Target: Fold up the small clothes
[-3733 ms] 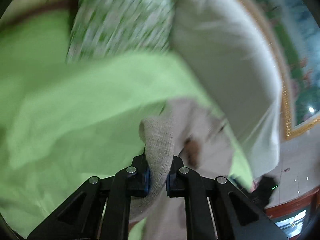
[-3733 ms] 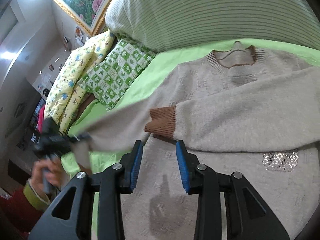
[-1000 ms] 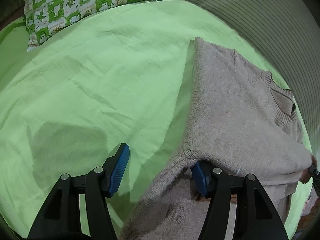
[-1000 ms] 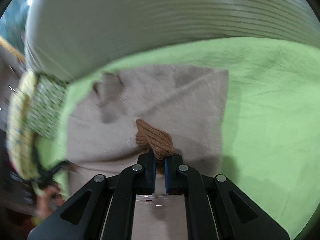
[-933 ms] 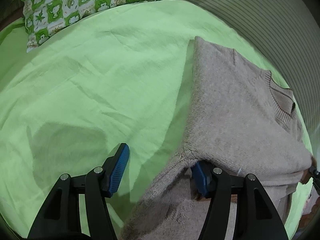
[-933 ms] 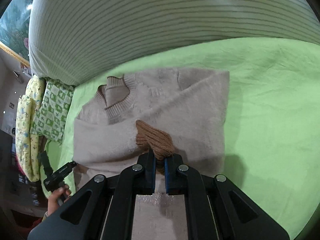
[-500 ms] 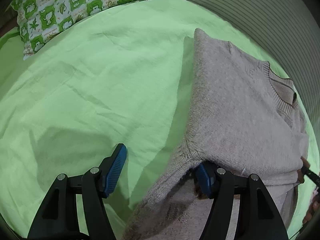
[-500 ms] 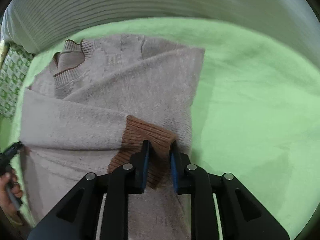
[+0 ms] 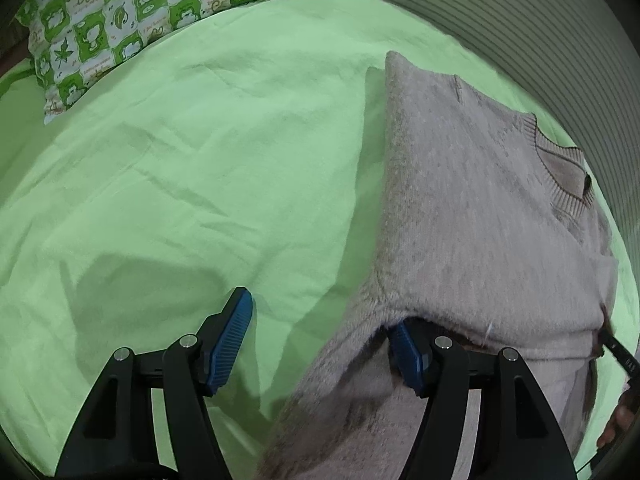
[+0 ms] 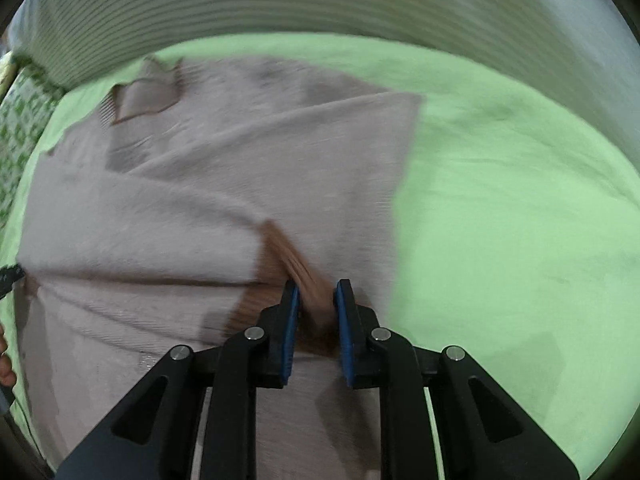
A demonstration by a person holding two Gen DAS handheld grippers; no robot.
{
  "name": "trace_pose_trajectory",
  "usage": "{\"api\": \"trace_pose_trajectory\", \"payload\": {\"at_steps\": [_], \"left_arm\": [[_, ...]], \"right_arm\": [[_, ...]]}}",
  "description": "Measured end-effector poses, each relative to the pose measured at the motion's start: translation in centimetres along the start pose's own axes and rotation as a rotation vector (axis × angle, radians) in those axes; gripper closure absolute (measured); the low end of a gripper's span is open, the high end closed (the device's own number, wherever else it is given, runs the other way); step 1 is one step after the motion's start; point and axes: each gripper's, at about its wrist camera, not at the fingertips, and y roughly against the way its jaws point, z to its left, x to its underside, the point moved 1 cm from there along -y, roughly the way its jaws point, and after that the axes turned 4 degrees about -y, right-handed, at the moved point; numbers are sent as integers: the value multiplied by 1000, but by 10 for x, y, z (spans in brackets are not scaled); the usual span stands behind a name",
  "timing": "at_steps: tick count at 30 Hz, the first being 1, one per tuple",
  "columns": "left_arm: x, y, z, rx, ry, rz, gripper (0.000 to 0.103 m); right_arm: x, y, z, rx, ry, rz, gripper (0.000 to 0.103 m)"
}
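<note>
A beige knit sweater (image 9: 472, 216) lies on the green bed sheet (image 9: 200, 168), both sleeves folded across its body. My left gripper (image 9: 324, 332) is open wide at the sweater's left edge; the knit drapes over its right finger (image 9: 406, 354). In the right wrist view the sweater (image 10: 224, 184) fills the left half. My right gripper (image 10: 316, 296) is open a little, its jaws on either side of the brown sleeve cuff (image 10: 288, 264), which lies on the sweater's body. The view is blurred by motion.
A green-and-white patterned pillow (image 9: 132, 12) lies at the far left of the bed. A striped grey bolster (image 9: 520, 20) runs along the head of the bed (image 10: 280, 4). The other gripper's tip and hand (image 9: 620, 364) show at the sweater's right edge.
My right gripper carried the brown cuff across the sweater, laid it down and opened its jaws. My left gripper stayed open at the sweater's left edge and shifted slightly.
</note>
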Motion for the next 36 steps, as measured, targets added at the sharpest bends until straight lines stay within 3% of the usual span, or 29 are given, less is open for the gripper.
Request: {"api": "trace_pose_trajectory", "payload": {"at_steps": [8, 15, 19, 24, 32, 36], "left_arm": [[32, 21, 10, 29, -17, 35, 36], [81, 43, 26, 55, -32, 82, 36], [106, 53, 35, 86, -28, 107, 33], [142, 69, 39, 139, -51, 139, 31], [196, 88, 38, 285, -52, 208, 26], [222, 92, 30, 313, -80, 232, 24]], "right_arm": [[29, 53, -28, -124, -109, -45, 81], [75, 58, -29, -139, -140, 7, 80], [105, 65, -26, -155, -154, 25, 64], [142, 81, -31, -147, -168, 32, 64], [195, 105, -47, -141, -220, 37, 64], [221, 120, -55, -143, -243, 33, 64]]}}
